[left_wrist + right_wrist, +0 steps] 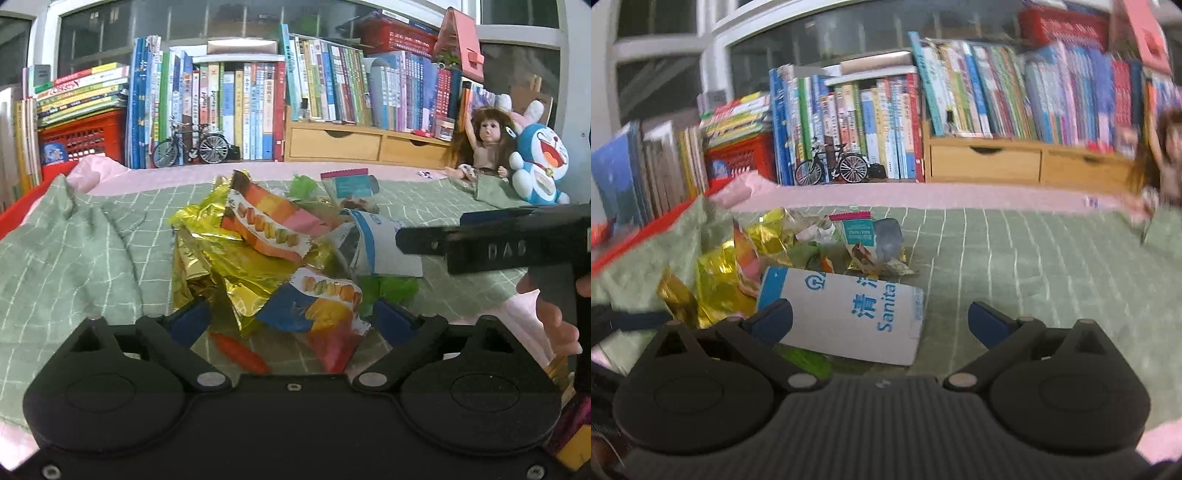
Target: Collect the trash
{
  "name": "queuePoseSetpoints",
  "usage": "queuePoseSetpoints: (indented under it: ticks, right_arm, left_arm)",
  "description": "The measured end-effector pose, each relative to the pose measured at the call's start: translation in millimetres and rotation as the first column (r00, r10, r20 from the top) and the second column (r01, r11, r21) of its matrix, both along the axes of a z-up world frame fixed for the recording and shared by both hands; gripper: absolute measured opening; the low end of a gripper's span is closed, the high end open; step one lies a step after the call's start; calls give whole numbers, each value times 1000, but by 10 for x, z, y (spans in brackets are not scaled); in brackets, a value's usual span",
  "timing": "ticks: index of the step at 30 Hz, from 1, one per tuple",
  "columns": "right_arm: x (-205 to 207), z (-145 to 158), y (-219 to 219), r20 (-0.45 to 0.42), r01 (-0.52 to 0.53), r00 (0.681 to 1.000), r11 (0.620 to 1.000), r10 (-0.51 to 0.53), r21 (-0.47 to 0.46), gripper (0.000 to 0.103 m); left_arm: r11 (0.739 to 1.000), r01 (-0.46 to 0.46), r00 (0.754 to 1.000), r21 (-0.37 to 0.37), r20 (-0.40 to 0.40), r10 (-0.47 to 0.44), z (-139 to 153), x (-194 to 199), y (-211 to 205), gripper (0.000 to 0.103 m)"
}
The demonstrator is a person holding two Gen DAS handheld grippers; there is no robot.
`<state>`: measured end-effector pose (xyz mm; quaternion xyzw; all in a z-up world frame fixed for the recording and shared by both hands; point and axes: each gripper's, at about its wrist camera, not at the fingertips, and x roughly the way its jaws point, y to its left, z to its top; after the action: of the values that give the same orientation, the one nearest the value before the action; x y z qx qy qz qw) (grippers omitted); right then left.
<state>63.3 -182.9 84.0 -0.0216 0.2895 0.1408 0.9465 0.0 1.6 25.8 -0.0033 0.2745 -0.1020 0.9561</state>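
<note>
Spreading both my grippers wide, left gripper (291, 317) hides the snack wrapper (325, 306) pile's lower edge; right gripper (881, 319) covers the blurred white sanitary bag's (846, 317) bottom corner

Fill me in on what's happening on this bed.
A person holds a hand-held gripper in each hand and is gathering trash on a green checked blanket. Snack wrappers and gold foil lie in a pile. The left hand-held gripper is open around the near wrappers of the pile. The right hand-held gripper is open too, its left finger at a white sanitary bag. Neither has closed on anything yet.
</note>
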Motion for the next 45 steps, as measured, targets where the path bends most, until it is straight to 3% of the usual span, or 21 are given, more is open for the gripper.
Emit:
queuePoseSetpoints:
  ticks: [2, 7, 18, 32, 40, 45]
  right_arm:
    - [22, 9, 1, -15, -20, 1000, 1000, 20, -1, 103]
    - [141, 5, -56, -96, -23, 995, 990, 37, 140, 103]
    - [273, -104, 190, -135, -35, 989, 989, 55, 145, 103]
    - [447, -114, 311, -139, -24, 990, 998, 33, 63, 103]
    - [341, -69, 13, -132, 9, 991, 995, 3, 94, 103]
    - [308, -122, -235, -184, 54, 983, 985, -23, 163, 103]
  left_arm:
    - [1000, 0, 1000, -31, -18, -1, -2, 34, 22, 88]
    - [994, -10, 999, -112, -44, 6, -16, 4, 105, 86]
    - [983, 5, 999, -181, -47, -14, 86, -164, 193, 69]
    - [984, -48, 997, -171, -72, 36, -126, 89, 9, 69]
    - [980, -45, 998, -193, -57, 35, -112, 113, 39, 55]
    - [975, -60, 997, -213, -68, 47, -120, 140, 54, 46]
